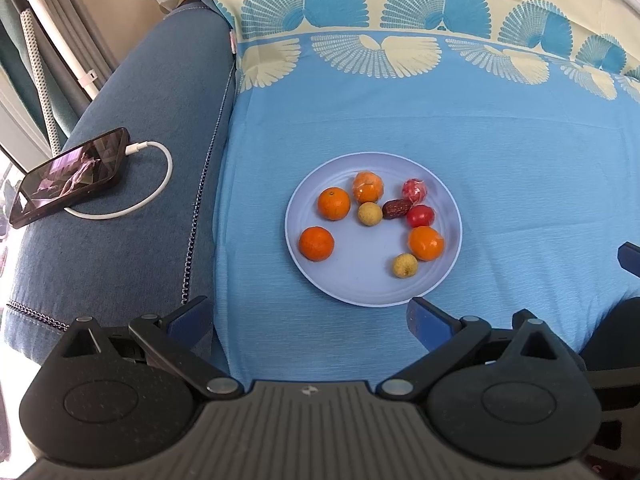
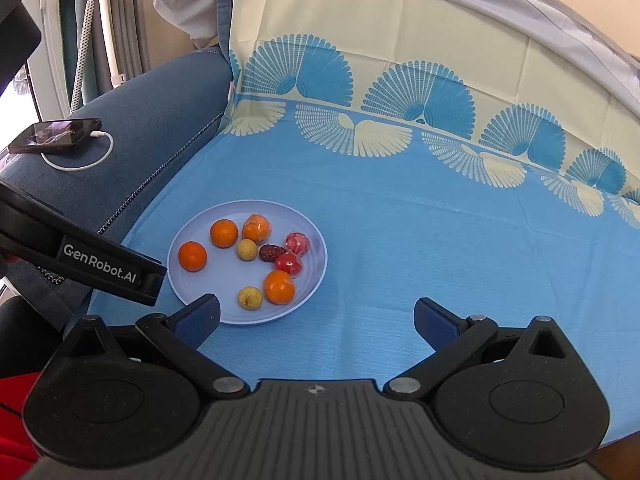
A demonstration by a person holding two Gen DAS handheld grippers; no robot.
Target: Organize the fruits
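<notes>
while both claws gape empty, left claw (image 2: pixel 156 280) reads "GenRobot.AI" beside plate (image 2: pixel 188 236); right claw (image 2: pixel 316 320)

A home living room. Ahead of the tool lies a cloth-draped sofa (image 1: pixel 400 120). A charging phone (image 1: pixel 72 178) rests on its armrest (image 1: pixel 140 120), left of the tool.

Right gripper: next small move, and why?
Probably ease the right gripper forward and left toward the small yellow-brown round fruit at the near edge of the pale blue round plate. Its jaws are open and empty, short of the plate, and that fruit lies closest, apart from the wrapped orange beside it.
</notes>
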